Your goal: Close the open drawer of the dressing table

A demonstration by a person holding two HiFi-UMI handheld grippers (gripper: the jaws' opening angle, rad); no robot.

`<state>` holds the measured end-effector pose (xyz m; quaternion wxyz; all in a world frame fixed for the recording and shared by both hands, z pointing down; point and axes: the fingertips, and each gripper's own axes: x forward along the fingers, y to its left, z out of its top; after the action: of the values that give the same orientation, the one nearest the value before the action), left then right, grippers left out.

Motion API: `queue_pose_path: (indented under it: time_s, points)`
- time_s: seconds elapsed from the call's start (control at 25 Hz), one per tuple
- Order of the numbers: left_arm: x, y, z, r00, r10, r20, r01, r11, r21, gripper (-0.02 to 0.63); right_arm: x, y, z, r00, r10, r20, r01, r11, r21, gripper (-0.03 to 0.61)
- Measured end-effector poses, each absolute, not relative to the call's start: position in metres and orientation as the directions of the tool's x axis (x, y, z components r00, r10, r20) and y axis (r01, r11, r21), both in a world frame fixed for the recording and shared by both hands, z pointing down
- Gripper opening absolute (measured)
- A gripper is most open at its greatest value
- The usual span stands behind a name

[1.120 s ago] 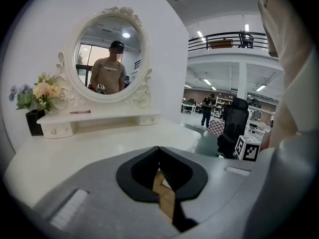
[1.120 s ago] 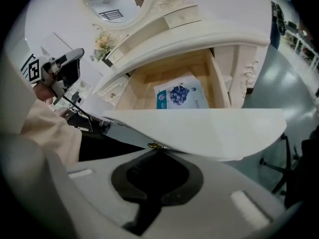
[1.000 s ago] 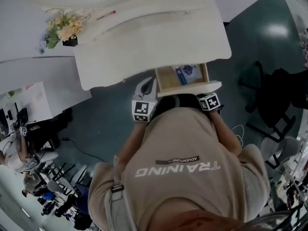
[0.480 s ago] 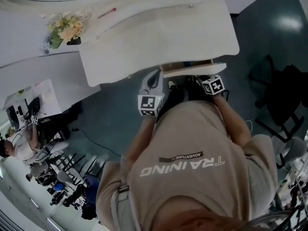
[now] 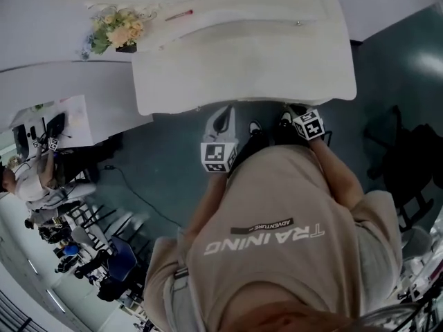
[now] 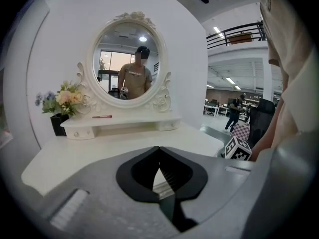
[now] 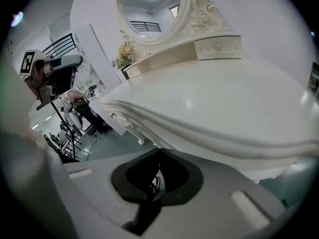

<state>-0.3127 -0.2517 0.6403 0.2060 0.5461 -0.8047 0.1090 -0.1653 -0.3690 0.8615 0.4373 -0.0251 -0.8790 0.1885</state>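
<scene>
The white dressing table (image 5: 242, 54) fills the top of the head view, and no open drawer shows under its front edge. My left gripper (image 5: 225, 113) is at that edge, jaws shut on nothing, with its marker cube (image 5: 219, 156) behind. My right gripper (image 5: 289, 113) is at the edge further right, also shut and empty. In the left gripper view the left gripper (image 6: 159, 151) looks over the tabletop (image 6: 99, 153) to the oval mirror (image 6: 127, 59). In the right gripper view the right gripper (image 7: 159, 152) sits just below the moulded table edge (image 7: 199, 133).
A vase of flowers (image 5: 118, 30) and a red stick (image 5: 178, 14) lie on the back shelf. A dark chair (image 5: 408, 158) stands on the floor to the right. At the left are a white counter (image 5: 69, 95), a floor cable (image 5: 131, 192), people and office chairs (image 5: 41, 178).
The drawer, open with a blue-printed item inside, slid in under the tabletop and is out of sight. Both grippers moved forward with it to the table's edge.
</scene>
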Motion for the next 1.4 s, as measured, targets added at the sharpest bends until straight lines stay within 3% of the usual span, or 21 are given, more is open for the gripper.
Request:
queue_pose_path:
  time_s: [0.24,0.4,0.64,0.84,1.0,1.16,1.28,1.4]
  points:
    - [-0.326,-0.250,0.636,-0.374,-0.807,0.458,-0.896,0.441,0.047,0.000,-0.178,-0.383,0.862,-0.662,0.170,0.730,-0.122,0.937,-0.329,0.005]
    - [-0.327,-0.255,0.644,-0.376,-0.805,0.459,-0.895,0.443,0.044,0.000,-0.183,-0.383,0.879,-0.634,0.219,0.741,-0.150,0.906,-0.396,0.005]
    - [-0.323,-0.287,0.641,-0.282,-0.868,0.410,-0.934,0.346,0.092,0.000,-0.173,-0.367,0.862,-0.587,0.415,0.695,-0.088,0.821,-0.564,0.005]
    - [-0.323,-0.299,0.607,-0.198,-0.920,0.339,-0.970,0.234,0.066,0.000,-0.164,-0.336,0.801,-0.625,0.446,0.641,-0.012,0.815,-0.579,0.005]
    - [-0.331,-0.290,0.593,-0.165,-0.937,0.309,-0.976,0.201,0.089,0.000,-0.178,-0.323,0.724,-0.706,0.387,0.593,0.086,0.878,-0.471,0.005]
    - [-0.356,-0.291,0.579,-0.163,-0.941,0.296,-0.962,0.218,0.164,0.000,-0.219,-0.339,0.628,-0.867,0.228,0.443,0.097,0.949,-0.298,0.005]
    - [-0.356,-0.297,0.548,-0.148,-0.957,0.249,-0.972,0.187,0.141,0.000,-0.235,-0.343,0.574,-0.913,0.171,0.371,0.141,0.984,-0.108,0.005]
    - [-0.351,-0.305,0.508,-0.119,-0.974,0.192,-0.988,0.136,0.078,0.000,-0.244,-0.346,0.541,-0.928,0.173,0.331,0.157,0.985,-0.074,0.005]
